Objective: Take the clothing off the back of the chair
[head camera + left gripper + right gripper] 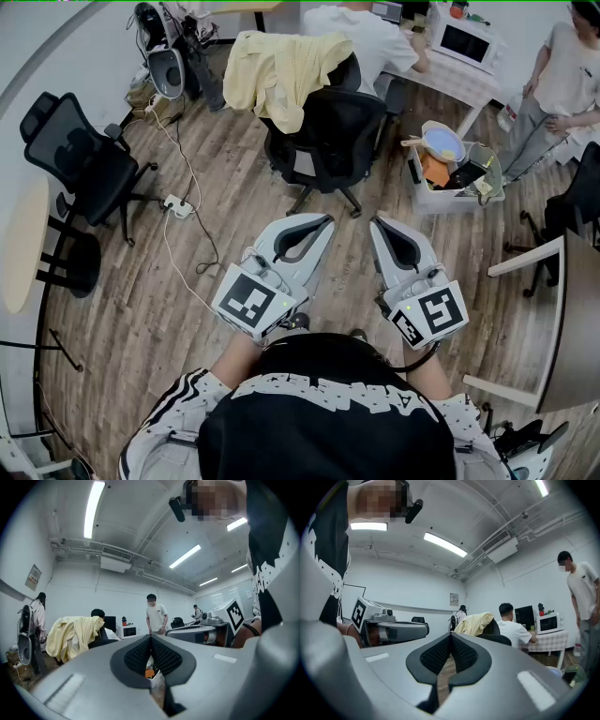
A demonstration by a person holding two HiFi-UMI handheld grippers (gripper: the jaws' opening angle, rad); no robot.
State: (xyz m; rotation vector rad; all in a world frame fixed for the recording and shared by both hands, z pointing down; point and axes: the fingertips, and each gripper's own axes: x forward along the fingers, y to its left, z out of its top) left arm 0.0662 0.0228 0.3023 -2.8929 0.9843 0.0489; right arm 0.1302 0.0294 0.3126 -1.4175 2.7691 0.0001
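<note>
Held left gripper [324,221] and right gripper [378,225] level, side by side above the wood floor [178,319], both with jaws closed together on nothing. Found the pale yellow shirt [277,67] draped over the back of the black office chair [339,131] ahead, well apart from both.

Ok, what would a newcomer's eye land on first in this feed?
The pale yellow garment draped over the back of the black chair, top centre of the head view, stands out most. Next come the left gripper and right gripper, both shut and empty, side by side in the foreground, short of the chair. A seated person in white is just behind it.
</note>
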